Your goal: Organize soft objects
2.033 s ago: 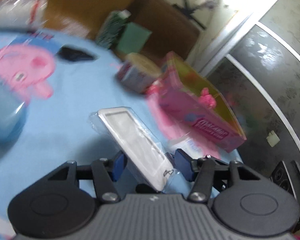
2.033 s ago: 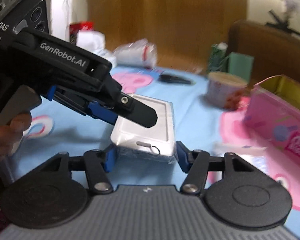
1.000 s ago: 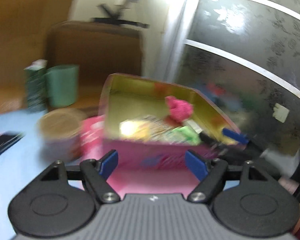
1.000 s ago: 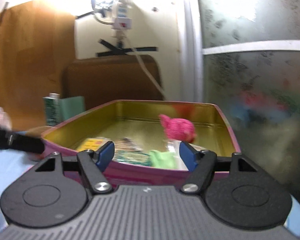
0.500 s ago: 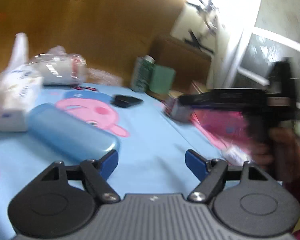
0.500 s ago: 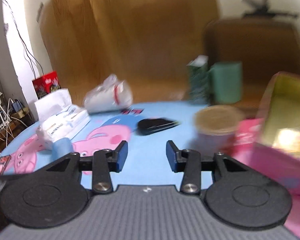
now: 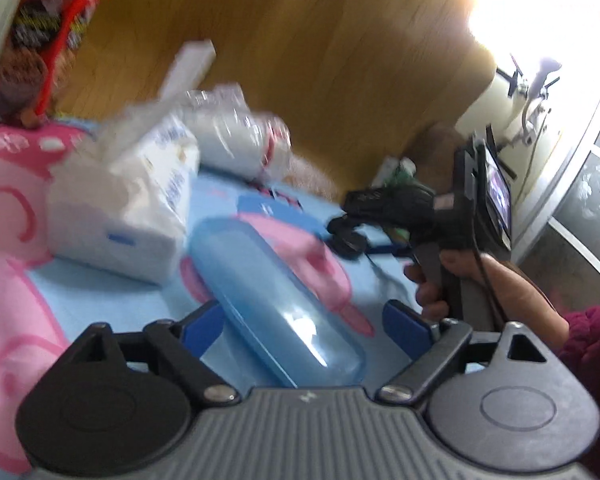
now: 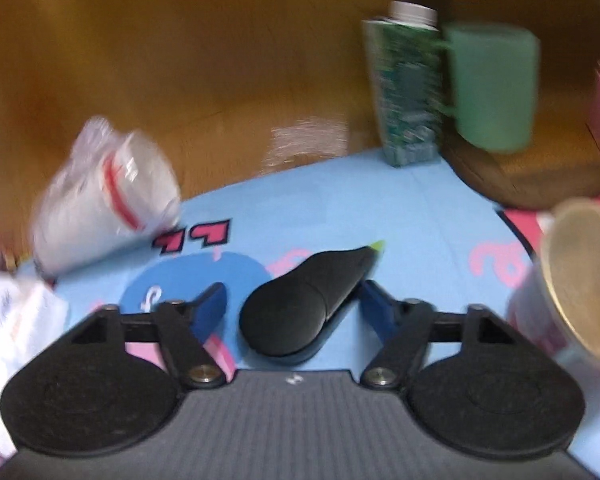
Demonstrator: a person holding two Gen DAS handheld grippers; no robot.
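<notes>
My left gripper [image 7: 304, 320] is open, its blue fingertips on either side of a translucent blue oblong case [image 7: 276, 304] lying on the blue cartoon tablecloth. My right gripper [image 8: 294, 306] is open around a flat black oval pouch [image 8: 300, 308] on the cloth; it also shows in the left wrist view [image 7: 350, 240] with the hand that holds it. A white soft tissue pack [image 7: 128, 204] and a clear bag of white rolls [image 7: 240, 144] lie behind the case. The bag also shows in the right wrist view [image 8: 104, 196].
A green carton [image 8: 408, 88] and a green mug [image 8: 492, 84] stand at the back right. A round tub with a tan lid [image 8: 576, 280] stands at the right edge. A red box [image 7: 48, 36] sits far left. A wooden wall runs behind the table.
Both grippers swung away from the pink tin back to the table. The left now straddles the blue case. The right opened wider and came down around the black pouch.
</notes>
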